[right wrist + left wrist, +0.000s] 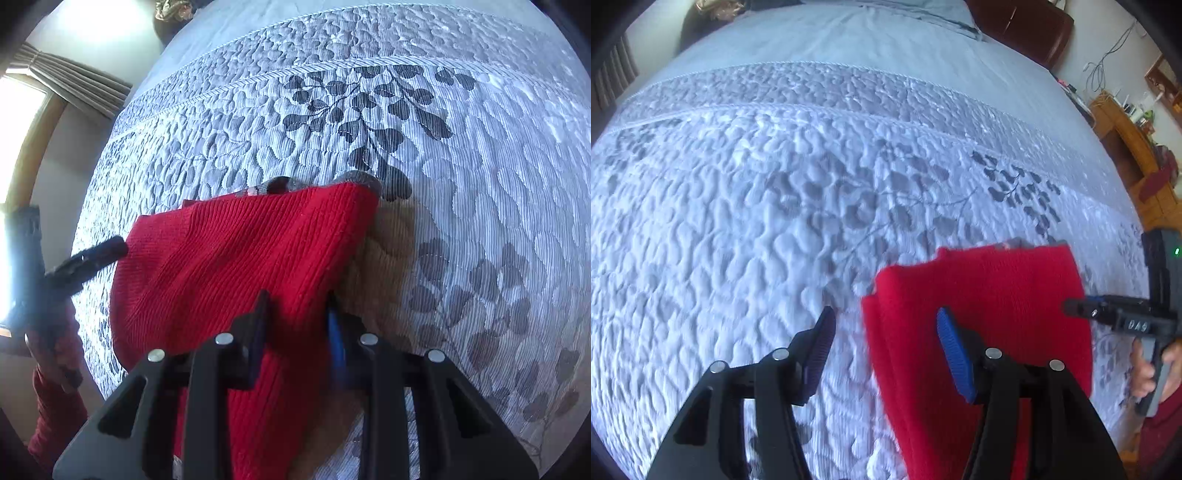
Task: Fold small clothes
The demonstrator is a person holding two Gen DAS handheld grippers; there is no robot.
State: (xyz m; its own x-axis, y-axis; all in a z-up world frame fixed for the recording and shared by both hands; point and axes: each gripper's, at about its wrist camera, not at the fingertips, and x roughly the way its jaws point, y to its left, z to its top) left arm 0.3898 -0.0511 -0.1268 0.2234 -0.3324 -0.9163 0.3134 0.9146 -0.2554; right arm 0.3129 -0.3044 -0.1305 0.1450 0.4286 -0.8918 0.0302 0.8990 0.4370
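Now the left gripper (886, 325) hangs over the quilted grey leaf-patterned bedspread (757, 221), jaws about half open and empty, just above the left edge of the folded red ribbed knit garment (236, 258). At its right edge, the right gripper (297, 306) stands narrowly open around a fold; whether it pinches, I cannot tell.

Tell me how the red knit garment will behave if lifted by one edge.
The red knit garment is ribbed and already lies in soft folded layers, so it would probably droop and unfold. On the textured quilted bedspread it would likely drag rather than slide.
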